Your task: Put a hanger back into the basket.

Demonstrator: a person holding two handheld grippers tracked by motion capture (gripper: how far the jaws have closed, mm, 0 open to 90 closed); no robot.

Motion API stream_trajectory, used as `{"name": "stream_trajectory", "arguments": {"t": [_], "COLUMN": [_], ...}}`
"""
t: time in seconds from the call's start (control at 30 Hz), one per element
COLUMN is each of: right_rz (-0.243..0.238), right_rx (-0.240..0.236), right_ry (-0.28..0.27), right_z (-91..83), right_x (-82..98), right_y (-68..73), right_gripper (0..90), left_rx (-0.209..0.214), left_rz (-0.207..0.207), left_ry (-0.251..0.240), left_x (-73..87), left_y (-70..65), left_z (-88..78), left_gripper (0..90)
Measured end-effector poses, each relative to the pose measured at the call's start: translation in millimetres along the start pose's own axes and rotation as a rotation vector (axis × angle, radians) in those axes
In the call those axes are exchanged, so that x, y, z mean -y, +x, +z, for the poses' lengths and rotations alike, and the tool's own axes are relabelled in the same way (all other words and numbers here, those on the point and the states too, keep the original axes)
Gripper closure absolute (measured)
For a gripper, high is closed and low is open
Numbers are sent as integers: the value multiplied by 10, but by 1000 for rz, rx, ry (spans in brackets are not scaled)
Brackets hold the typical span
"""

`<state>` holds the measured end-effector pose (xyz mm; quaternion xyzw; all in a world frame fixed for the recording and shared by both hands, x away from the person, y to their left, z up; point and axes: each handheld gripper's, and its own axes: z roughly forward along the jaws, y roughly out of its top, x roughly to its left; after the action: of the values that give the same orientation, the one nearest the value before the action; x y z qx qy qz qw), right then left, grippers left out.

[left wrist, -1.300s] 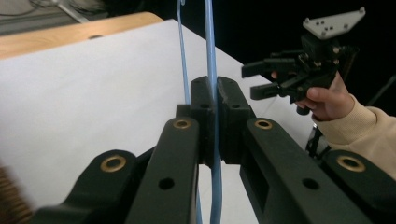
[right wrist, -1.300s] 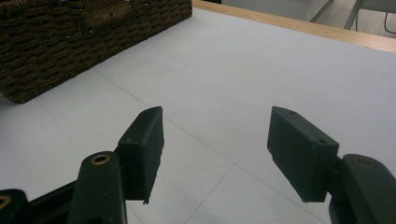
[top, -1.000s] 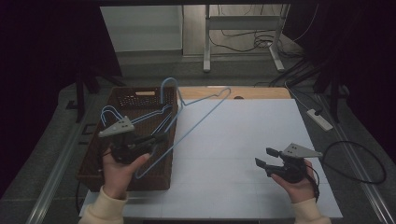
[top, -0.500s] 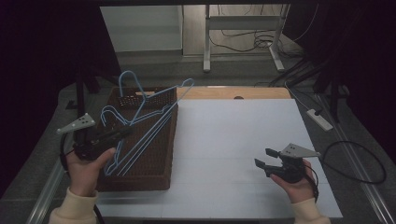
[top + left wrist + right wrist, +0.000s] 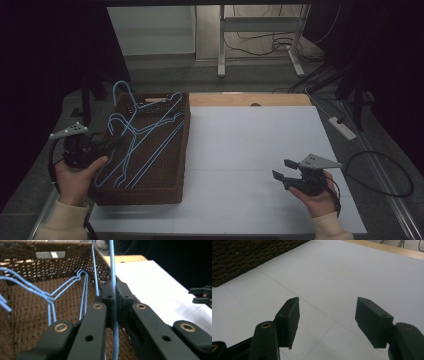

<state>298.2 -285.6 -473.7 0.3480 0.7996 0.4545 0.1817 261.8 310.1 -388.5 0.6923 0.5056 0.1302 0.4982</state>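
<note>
A dark brown woven basket (image 5: 182, 145) stands at the table's left, holding several light blue wire hangers (image 5: 150, 131). My left gripper (image 5: 116, 142) reaches over the basket's left side, shut on the wire of one blue hanger (image 5: 113, 275), which runs upright between its pads. More blue hangers (image 5: 47, 296) lie on the basket floor (image 5: 27, 315) beyond the jaws. My right gripper (image 5: 281, 170) hovers over the white table (image 5: 250, 145) near the front right, open, with nothing between its fingers (image 5: 289, 315). The right gripper (image 5: 200, 293) also appears far off in the left gripper view.
A wooden strip (image 5: 250, 99) runs along the table's far edge. A white power strip (image 5: 342, 127) and cables (image 5: 385, 170) lie off the right side. A metal stand (image 5: 260, 45) rises behind the table. The basket's corner (image 5: 242, 260) lies left of the right gripper.
My left gripper has swung the blue hanger leftward from over the table edge and lowered it into the basket. The right gripper has stayed still and open.
</note>
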Motion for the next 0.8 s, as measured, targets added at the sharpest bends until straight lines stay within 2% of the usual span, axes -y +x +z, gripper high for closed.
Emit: {"name": "stream_trajectory", "arguments": {"t": [0.1,0.47,0.67,0.73,0.8], "right_rz": [0,-6,-14,-16,-19], "right_rx": [-1,4,4,4,5], "right_ry": [0,4,6,8,9], "right_z": [3,7,6,6,6], "right_x": [-2,0,-1,-1,-4], "right_y": [8,9,13,16,19], "right_gripper": [370,370,376,377,379], "left_rx": [-6,8,9,10,-9], "left_rz": [-4,-25,-50,-54,-58], "left_ry": [42,139,200,205,245], "left_x": [2,-42,28,43,73], "left_y": [57,152,230,245,279], "left_z": [81,403,566,582,615], "left_gripper": [862,863,862,862,862]}}
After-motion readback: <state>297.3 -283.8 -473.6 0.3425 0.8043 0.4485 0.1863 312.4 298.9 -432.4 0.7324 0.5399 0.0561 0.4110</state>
